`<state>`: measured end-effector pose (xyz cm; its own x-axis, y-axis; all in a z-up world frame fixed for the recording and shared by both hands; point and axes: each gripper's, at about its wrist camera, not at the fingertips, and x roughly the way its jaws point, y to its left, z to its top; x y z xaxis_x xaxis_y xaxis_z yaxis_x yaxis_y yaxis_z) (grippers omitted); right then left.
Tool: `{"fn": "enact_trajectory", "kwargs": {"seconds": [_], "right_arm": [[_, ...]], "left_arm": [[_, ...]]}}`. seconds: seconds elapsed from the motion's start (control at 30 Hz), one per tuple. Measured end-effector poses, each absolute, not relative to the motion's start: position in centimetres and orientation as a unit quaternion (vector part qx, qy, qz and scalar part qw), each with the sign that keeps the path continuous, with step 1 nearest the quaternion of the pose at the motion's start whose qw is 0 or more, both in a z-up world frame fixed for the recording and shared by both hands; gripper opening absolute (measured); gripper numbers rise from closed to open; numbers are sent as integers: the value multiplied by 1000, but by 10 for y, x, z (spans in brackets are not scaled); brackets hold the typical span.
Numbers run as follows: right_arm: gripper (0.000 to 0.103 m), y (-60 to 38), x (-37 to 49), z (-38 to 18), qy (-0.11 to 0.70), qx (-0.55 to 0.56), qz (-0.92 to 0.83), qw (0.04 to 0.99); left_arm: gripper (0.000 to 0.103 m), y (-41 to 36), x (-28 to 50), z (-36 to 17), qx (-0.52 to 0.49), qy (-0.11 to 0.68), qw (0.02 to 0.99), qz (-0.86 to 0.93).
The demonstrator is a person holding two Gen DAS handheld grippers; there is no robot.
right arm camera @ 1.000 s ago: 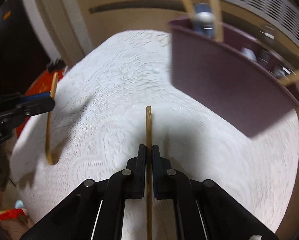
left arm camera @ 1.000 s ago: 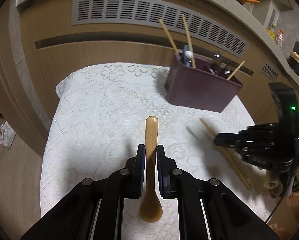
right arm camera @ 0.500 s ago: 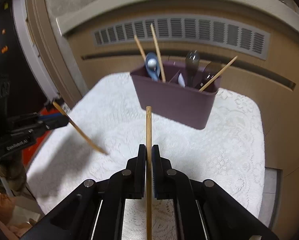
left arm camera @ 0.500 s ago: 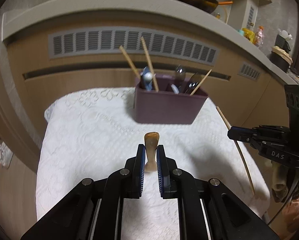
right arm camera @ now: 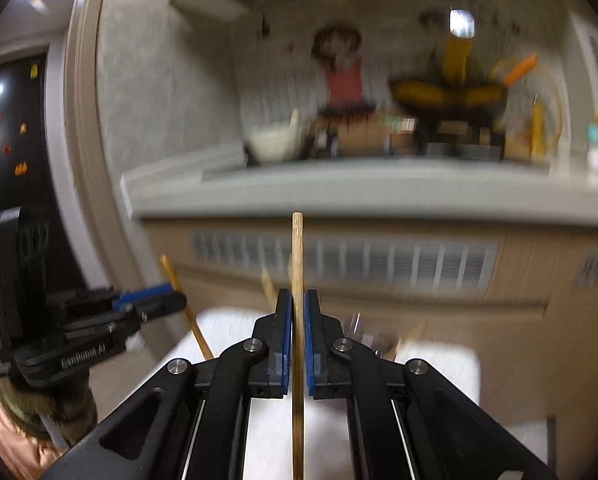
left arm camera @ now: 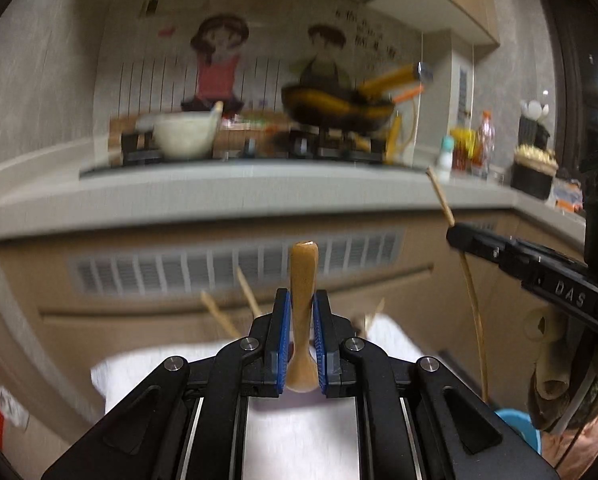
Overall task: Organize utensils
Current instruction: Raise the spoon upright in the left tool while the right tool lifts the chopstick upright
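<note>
The left gripper (left arm camera: 302,316) is clenched on a light-brown wooden spoon (left arm camera: 303,280): its blue pads press the handle from both sides, the bowl hangs toward the camera between the fingers, and the handle end rises above the fingertips. The right gripper (right arm camera: 298,312) is clamped on a thin, pale wooden chopstick (right arm camera: 297,264), which stands upright between the pads and runs down past them to the lower edge of the right wrist view.

In the left wrist view the right gripper (left arm camera: 455,236) reaches in from the right with the chopstick (left arm camera: 473,300) hanging below it; a gloved hand (left arm camera: 551,376) shows beneath. In the right wrist view the left gripper (right arm camera: 171,300) comes in from the left with the spoon (right arm camera: 191,320) slanting through it.

Just beyond both grippers lies a white lace-patterned cloth (left arm camera: 147,364), blurred. Above its far edge the tips of several wooden sticks (left arm camera: 219,314) poke up; what holds them is hidden behind the fingers.

Farther off is a beige cabinet front with a grey slatted vent (left arm camera: 187,268), topped by a pale grey countertop (left arm camera: 179,192). On the counter sit a cream bowl (left arm camera: 185,136) at left and a dark frying pan with a yellow handle (left arm camera: 339,108) at right, with bottles (left arm camera: 467,148) farther right.
</note>
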<state>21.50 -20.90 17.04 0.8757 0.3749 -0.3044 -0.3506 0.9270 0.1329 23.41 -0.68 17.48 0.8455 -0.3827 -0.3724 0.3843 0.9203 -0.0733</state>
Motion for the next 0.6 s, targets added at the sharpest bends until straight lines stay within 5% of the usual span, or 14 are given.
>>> {"fn": "enact_trajectory", "kwargs": {"seconds": [0.23,0.6], "right_arm": [[5,-222,260,208,84,62,166,981],[6,-219,333,152,111,67,140,982]], "left_arm": [[12,-11,285,187,-6,183,961,-208],[12,-15,351,118,-24,245,947,-206]]}}
